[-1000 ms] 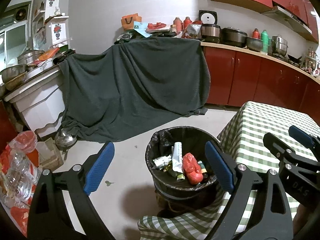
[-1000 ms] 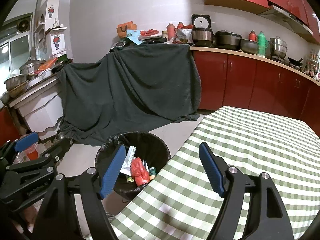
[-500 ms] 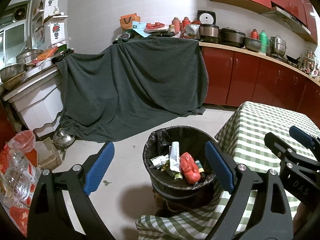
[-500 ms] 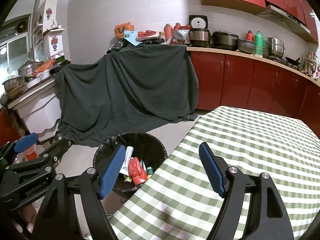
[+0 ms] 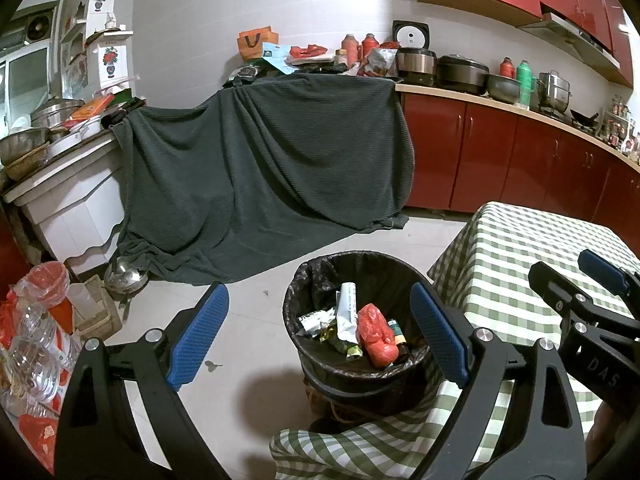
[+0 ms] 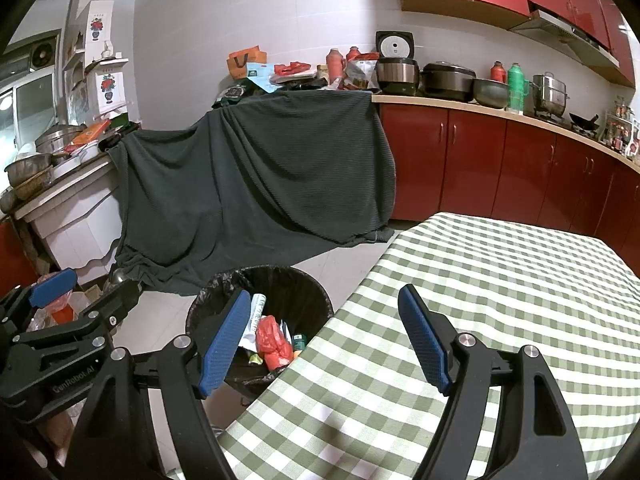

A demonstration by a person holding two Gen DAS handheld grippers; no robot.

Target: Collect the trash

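**Bin holds the trash, both tongs empty**

The trash point(image 5: 360, 330) lies in the black-lined bin point(image 5: 320, 276) on the floor: a red bag point(image 5: 374, 332), a white tube point(image 5: 347, 310) and crumpled wrappers point(image 5: 316, 320). In the left wrist view the bin sits ahead of the left tongs point(image 5: 318, 336), between its blue pads. These jaws stand wide apart with nothing gripped. The right tongs point(image 6: 326, 342) hang over the edge of the checked tablecloth point(image 6: 500, 280), the bin just beyond its left pad; these jaws are also apart and empty. Beyond the bin a dark blanket point(image 5: 260, 168) drapes to the floor beside red cabinets point(image 5: 500, 160).
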